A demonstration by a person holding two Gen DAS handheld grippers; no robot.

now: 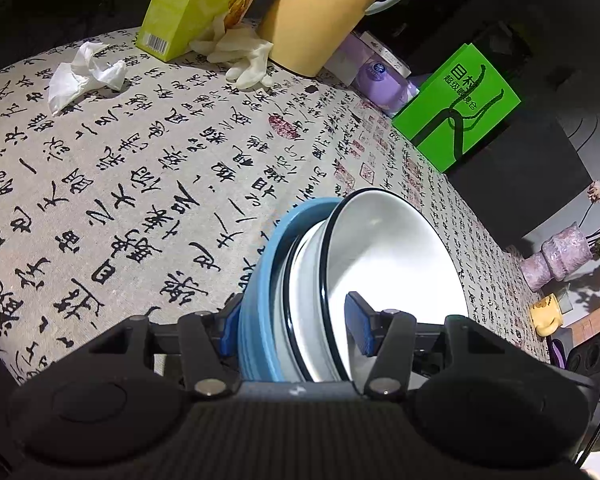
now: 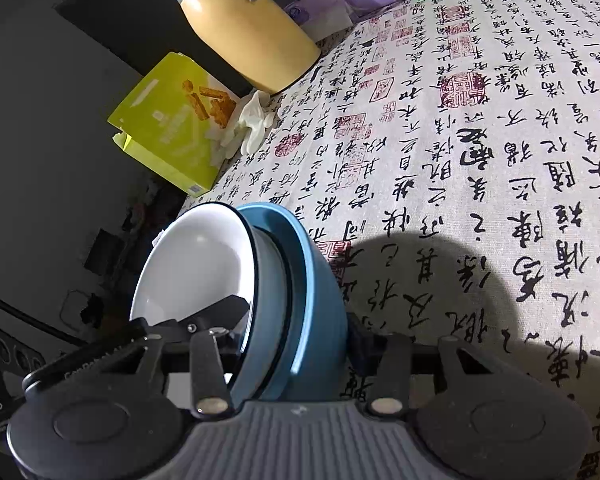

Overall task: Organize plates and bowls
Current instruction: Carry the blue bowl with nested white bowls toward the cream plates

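Because the stack nests 2 white bowls in a blue bowl, both grippers clamp opposite rims to carry it as 1 above the table. The left gripper and the right gripper each have 1 finger inside, 1 outside, clenched on the stack.

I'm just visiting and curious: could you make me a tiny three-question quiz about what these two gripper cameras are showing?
1. True or false: both grippers clamp the same stack of dishes.
2. What sits innermost in the stack? A) white bowl B) blue dish C) mug
3. What colour is the jug at the table's far edge?

Key: 1 true: left gripper and right gripper each hold the stack. 2 A: white bowl inside blue dish. 3 yellow jug.
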